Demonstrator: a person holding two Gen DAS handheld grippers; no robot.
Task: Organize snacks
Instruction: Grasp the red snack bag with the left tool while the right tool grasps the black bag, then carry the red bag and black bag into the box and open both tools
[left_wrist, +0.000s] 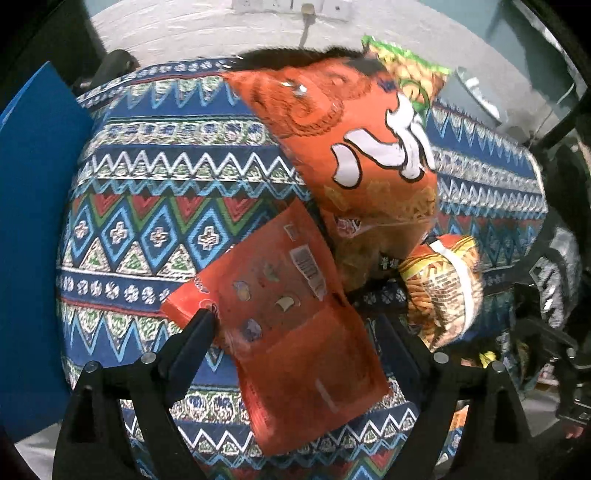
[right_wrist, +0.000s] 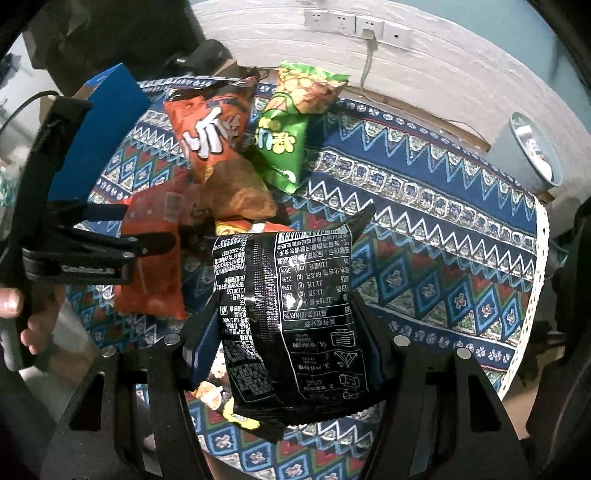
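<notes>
Snacks lie in a heap on the patterned cloth: I count two orange bags, one big and one flat, one green bag, one striped bag and one black bag. The right gripper is squeezed onto the black bag, and the left gripper has its fingers wide apart around the flat orange bag. The shiny black bag could slip out and fall on the heap, and the left fingers could push the flat bag away if they close crooked.

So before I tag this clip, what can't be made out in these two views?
- Left wrist view: the yellow-orange snack bag is motion-blurred, print unreadable.
- Left wrist view: the green bag sits mostly behind the big orange bag.
- Right wrist view: the black packet shows only its back and hides the cloth beneath.
- Grey bin: contents too small.
</notes>
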